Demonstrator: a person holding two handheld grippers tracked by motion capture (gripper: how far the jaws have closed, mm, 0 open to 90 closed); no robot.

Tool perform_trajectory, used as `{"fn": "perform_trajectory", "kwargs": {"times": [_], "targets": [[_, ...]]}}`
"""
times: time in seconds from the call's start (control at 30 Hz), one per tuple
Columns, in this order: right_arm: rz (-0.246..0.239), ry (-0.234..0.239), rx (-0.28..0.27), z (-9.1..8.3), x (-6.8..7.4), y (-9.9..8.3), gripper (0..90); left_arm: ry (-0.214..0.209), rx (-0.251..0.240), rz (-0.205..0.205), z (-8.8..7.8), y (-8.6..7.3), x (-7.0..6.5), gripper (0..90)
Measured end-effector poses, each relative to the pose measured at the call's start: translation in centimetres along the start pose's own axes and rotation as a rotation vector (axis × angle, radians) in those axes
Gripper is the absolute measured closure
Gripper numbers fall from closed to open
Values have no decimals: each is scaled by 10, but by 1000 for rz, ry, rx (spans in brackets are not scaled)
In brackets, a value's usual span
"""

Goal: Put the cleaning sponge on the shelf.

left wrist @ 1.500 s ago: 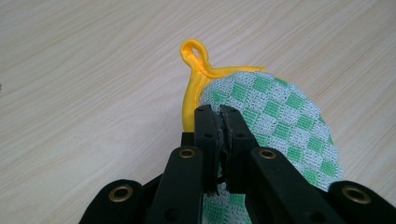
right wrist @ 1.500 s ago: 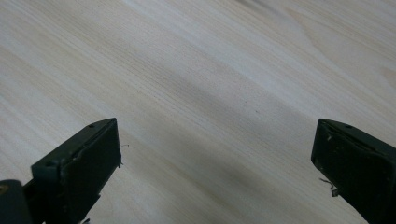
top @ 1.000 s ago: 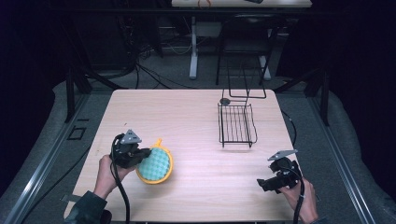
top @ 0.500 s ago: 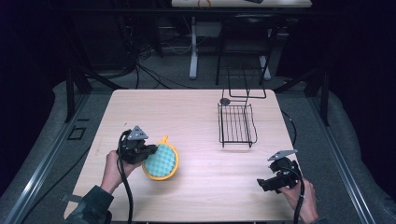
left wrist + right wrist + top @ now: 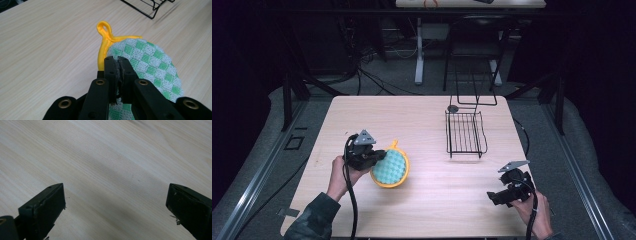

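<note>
Firmly pinched pot holder (image 5: 150,67), left hand-held gripper (image 5: 118,61).

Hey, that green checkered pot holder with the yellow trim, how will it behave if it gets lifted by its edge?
The pot holder looks like woven cloth with a yellow binding, so it will probably droop from the left gripper, which pinches its rim. Being thin fabric, it is likely light. The textured weave should resist slipping between the fingers, and it is unlikely to roll or break.
</note>
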State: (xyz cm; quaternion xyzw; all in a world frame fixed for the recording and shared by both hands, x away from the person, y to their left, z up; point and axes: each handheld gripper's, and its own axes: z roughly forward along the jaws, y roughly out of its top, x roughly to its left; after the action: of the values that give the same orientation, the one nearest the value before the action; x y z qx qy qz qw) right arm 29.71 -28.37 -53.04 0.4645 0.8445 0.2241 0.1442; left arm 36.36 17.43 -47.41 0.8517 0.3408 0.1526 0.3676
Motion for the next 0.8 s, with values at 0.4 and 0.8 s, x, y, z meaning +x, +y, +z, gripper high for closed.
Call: {"fn": "perform_trajectory", "kwargs": {"times": [0.4,0.8], "targets": [[2,-1,1,-1,0,0,17,-21,-29,12,8,16,-2,870],[-3,-5,7,-1,0,0,18,-35,-44,26,16,29,-4,871]]}}
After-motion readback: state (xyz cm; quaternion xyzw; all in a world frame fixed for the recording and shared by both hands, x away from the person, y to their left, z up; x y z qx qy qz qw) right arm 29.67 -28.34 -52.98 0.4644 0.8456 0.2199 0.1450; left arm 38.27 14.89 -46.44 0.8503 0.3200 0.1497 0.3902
